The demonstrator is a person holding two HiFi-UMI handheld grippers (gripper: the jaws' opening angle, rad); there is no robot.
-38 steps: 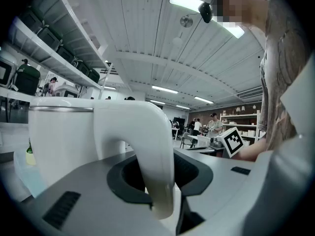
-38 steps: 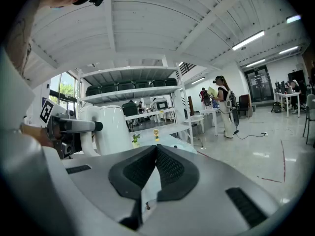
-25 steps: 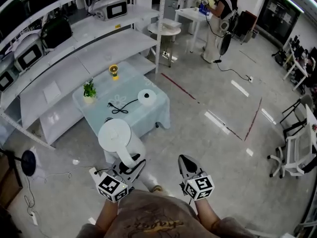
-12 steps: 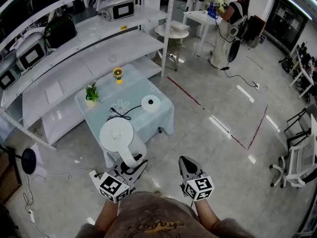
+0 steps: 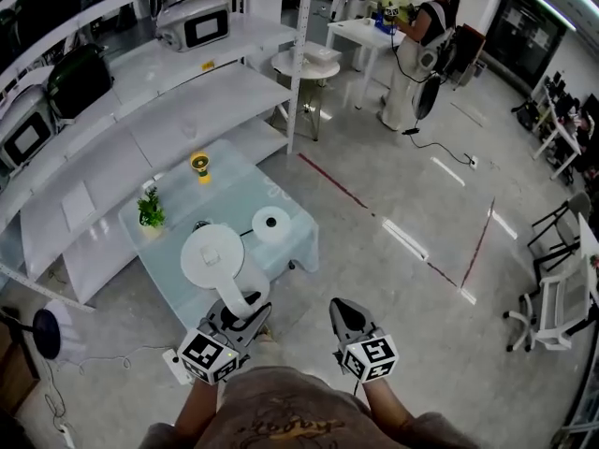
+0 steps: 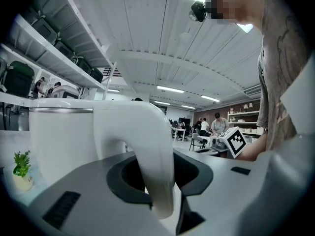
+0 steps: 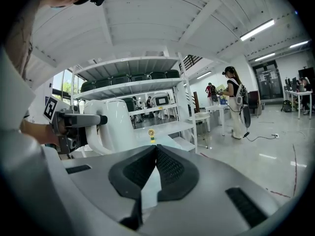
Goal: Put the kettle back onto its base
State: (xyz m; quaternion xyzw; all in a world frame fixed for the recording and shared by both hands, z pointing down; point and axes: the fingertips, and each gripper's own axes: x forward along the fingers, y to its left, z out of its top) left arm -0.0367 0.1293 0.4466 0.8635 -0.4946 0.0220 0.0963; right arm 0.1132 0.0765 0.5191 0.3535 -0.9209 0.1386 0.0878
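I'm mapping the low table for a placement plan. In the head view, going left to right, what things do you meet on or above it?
Potted plant → white kettle → round kettle base.

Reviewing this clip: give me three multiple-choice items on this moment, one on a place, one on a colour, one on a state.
1. The kettle base lies: A on the floor; B on the low table; C on a shelf.
2. The kettle is: A white; B black; C red.
3. The right gripper has its fingers: A round a plant; B wide apart; C together, empty.
Key: B, the disc rests on the tabletop; A, body and lid are white; C, the fingers meet with nothing between.
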